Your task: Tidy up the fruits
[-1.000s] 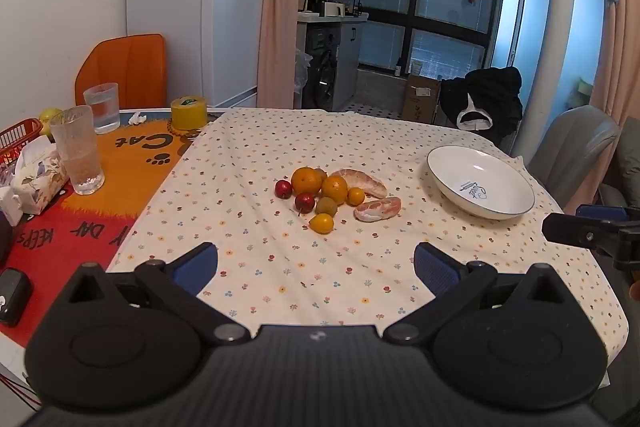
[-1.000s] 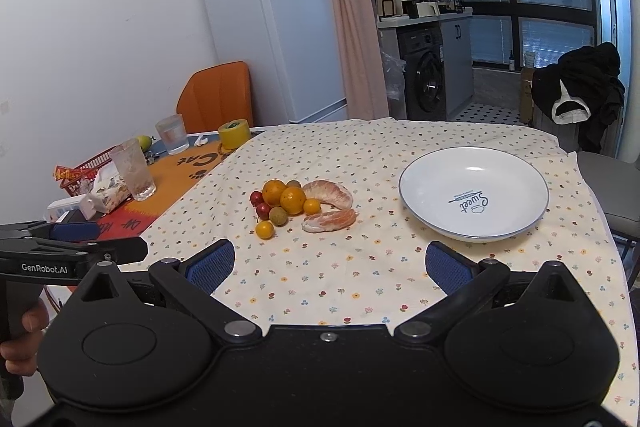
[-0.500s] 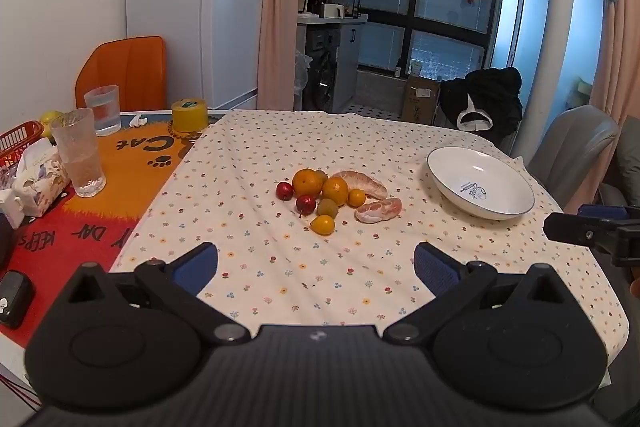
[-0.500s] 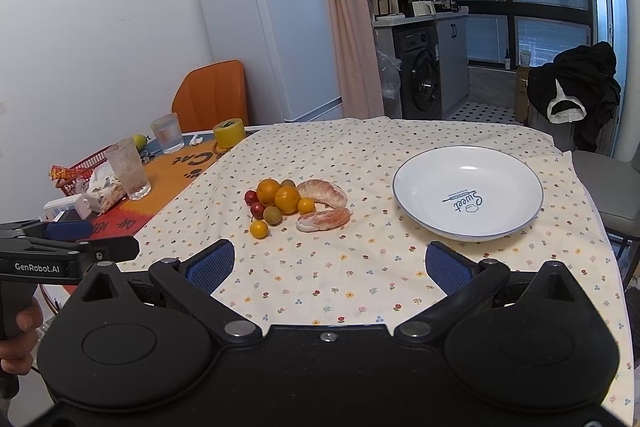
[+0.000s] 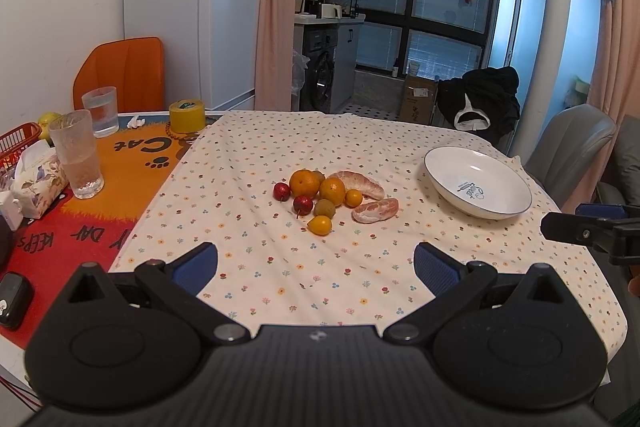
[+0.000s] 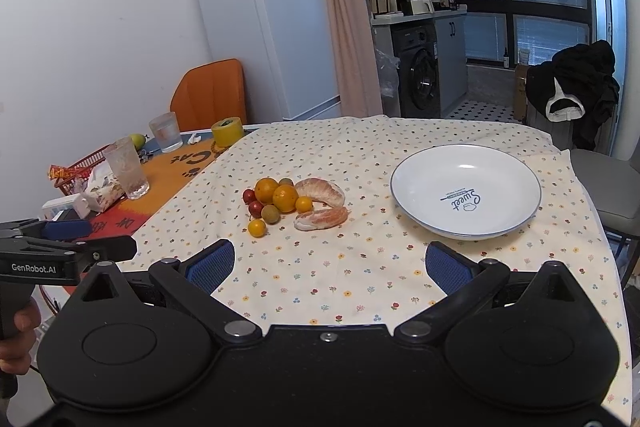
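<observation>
Table: covered with a flowered cloth, an orange mat at its left end.
Plate: white, bare, on the cloth to the right of the fruit.
Left gripper: jaws spread wide, grasping nothing, above the near edge.
Right gripper: jaws likewise released.
Fruit pile: mid-table; two pomelo segments, oranges, small red and yellow fruits, all touching.
</observation>
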The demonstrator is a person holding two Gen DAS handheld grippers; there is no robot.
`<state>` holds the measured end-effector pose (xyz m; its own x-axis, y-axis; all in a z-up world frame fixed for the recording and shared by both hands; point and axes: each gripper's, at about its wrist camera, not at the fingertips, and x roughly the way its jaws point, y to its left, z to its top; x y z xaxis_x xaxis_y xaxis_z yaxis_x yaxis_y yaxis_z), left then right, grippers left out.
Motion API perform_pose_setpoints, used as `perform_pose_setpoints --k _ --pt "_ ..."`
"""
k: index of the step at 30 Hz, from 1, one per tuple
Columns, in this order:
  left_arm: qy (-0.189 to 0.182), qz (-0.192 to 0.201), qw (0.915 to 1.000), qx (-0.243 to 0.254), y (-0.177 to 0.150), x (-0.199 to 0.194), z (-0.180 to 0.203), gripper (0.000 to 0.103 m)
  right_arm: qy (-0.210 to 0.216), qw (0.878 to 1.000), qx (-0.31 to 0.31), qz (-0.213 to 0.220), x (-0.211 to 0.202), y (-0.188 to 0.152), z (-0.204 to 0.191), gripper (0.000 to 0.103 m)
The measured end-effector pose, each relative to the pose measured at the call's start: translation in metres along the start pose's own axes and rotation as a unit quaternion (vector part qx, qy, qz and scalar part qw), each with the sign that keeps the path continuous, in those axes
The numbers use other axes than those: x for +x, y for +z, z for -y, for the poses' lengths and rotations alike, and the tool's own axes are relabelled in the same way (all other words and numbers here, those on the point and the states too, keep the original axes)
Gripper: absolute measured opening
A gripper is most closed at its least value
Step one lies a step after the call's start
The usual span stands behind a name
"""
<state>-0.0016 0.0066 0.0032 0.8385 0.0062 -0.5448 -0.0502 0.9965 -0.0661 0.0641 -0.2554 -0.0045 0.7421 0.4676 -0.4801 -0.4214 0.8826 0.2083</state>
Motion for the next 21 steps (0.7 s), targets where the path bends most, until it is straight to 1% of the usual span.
perform_pose_setpoints --k 13,18,21 --pt "-0.003 0.002 1.0000 0.003 0.004 -0.003 0.002 0.103 0.001 1.000 0.007 0.003 0.000 0.000 0.000 0.103" --pt "-0.007 0.002 1.0000 -0.002 0.006 0.000 0.001 0.103 0.000 1.000 0.009 -0.006 0.007 0.001 0.000 0.103" --pt "-0.010 0.004 0.9999 -0.004 0.008 0.004 0.001 0.103 0.015 1.000 0.013 0.000 0.010 0.002 0.003 0.103"
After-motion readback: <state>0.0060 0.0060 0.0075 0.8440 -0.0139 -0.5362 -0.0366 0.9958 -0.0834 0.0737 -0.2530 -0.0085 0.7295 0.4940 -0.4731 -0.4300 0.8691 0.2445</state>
